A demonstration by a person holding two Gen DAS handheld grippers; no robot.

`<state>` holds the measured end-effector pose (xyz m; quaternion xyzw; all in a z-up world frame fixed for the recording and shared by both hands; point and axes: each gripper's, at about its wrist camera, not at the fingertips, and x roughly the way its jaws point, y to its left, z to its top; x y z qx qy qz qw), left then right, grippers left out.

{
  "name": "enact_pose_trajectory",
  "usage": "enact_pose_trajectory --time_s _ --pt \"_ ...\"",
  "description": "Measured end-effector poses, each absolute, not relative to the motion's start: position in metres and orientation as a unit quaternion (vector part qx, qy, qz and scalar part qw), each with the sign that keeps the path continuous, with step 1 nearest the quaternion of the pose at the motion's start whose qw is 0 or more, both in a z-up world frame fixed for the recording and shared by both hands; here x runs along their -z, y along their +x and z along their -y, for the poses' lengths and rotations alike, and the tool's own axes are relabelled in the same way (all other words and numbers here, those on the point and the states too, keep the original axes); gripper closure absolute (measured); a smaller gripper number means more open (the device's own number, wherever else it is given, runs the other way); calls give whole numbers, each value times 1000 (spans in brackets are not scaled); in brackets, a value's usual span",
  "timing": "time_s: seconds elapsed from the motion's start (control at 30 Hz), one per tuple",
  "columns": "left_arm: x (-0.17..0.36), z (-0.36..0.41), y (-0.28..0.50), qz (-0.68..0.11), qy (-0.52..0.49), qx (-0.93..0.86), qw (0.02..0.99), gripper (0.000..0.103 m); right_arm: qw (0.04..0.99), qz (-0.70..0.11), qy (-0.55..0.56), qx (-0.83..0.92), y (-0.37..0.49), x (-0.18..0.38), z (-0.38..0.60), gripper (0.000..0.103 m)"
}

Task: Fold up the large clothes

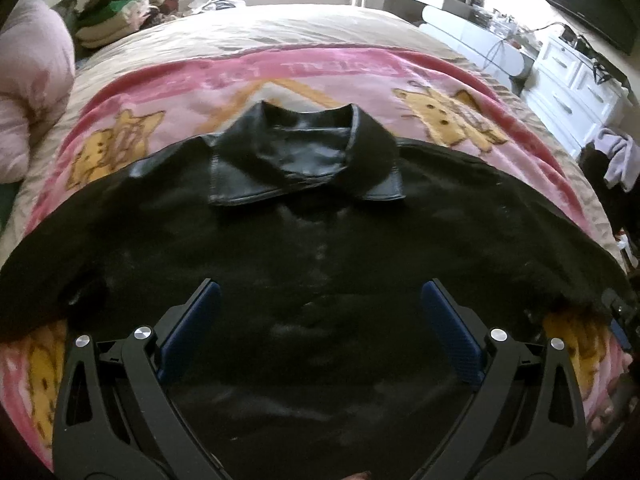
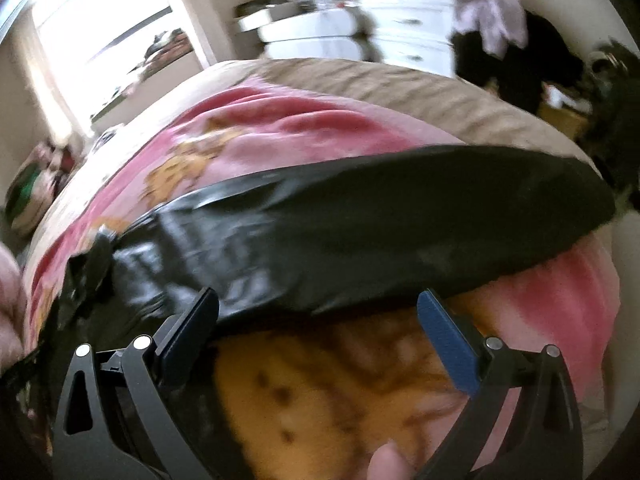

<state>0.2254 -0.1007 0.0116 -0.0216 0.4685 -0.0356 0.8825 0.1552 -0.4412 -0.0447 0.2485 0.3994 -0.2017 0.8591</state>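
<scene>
While the black jacket [image 1: 320, 240] lies spread flat across the pink blanket [image 1: 180, 92] on the bed [image 1: 280, 28], collar [image 1: 304, 156] toward the far edge and sleeves out to both sides, the left gripper [image 1: 320, 304] hangs over the jacket's middle with its blue-padded fingers [image 1: 196, 320] spread wide, gripping nothing. The right gripper [image 2: 320, 312], in a blurred view, is also wide apart and empty, poised over the blanket's yellow cartoon print [image 2: 320, 392] just beside the lower edge of one sleeve [image 2: 360, 232], which runs out toward the bed's side edge.
</scene>
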Motion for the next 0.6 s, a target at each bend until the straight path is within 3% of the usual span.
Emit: enact_pose_trajectory --time_s 0.6 --pt "-8 138 263 -480 -11 55 875 9 769 -333 444 317 124 88 568 4"
